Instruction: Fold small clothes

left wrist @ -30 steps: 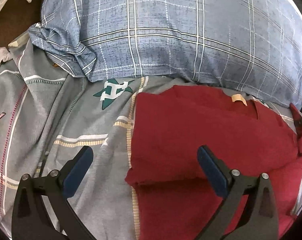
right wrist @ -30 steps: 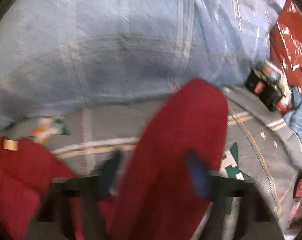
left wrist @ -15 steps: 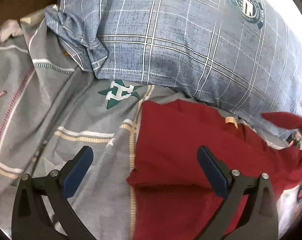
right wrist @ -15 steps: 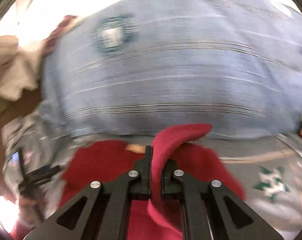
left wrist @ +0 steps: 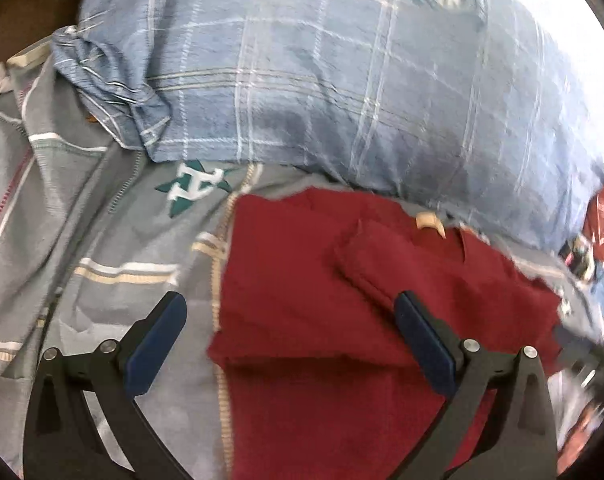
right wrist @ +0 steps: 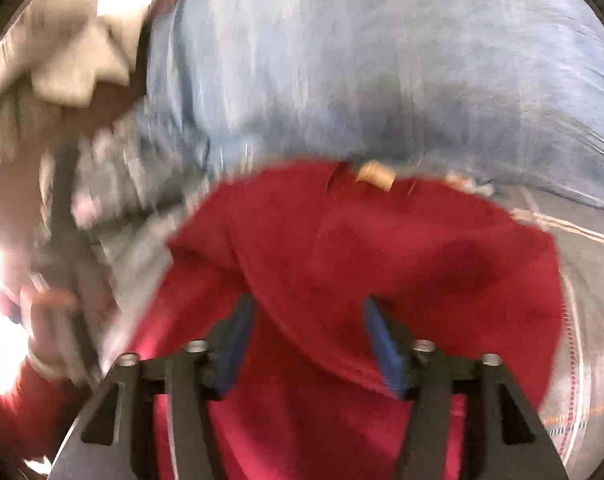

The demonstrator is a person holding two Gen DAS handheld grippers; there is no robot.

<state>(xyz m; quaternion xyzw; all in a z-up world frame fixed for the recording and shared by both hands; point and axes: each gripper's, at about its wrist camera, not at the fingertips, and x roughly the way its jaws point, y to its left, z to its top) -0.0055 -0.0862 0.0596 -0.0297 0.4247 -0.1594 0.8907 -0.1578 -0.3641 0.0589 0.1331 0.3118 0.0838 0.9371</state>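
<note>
A dark red small shirt (left wrist: 302, 320) lies flat on the grey bedsheet (left wrist: 102, 248), its tan neck label (left wrist: 428, 222) toward the pillow. One sleeve (left wrist: 366, 276) is folded across the body. My left gripper (left wrist: 290, 340) hovers open over the shirt's left edge, with nothing between its blue pads. In the blurred right wrist view my right gripper (right wrist: 310, 340) is low over the shirt (right wrist: 382, 248). Its jaws are opening, with a fold of red cloth lying loose between the pads.
A big blue plaid pillow (left wrist: 342, 80) borders the far side of the shirt. Small packets and red wrapping (left wrist: 598, 232) lie at the right edge. A beige cloth (right wrist: 62, 60) is heaped beyond the pillow's left end.
My right gripper swept the red sleeve across over the shirt's body and its jaws went from shut on the sleeve to parted. The sleeve now lies on the shirt. The left gripper stayed open.
</note>
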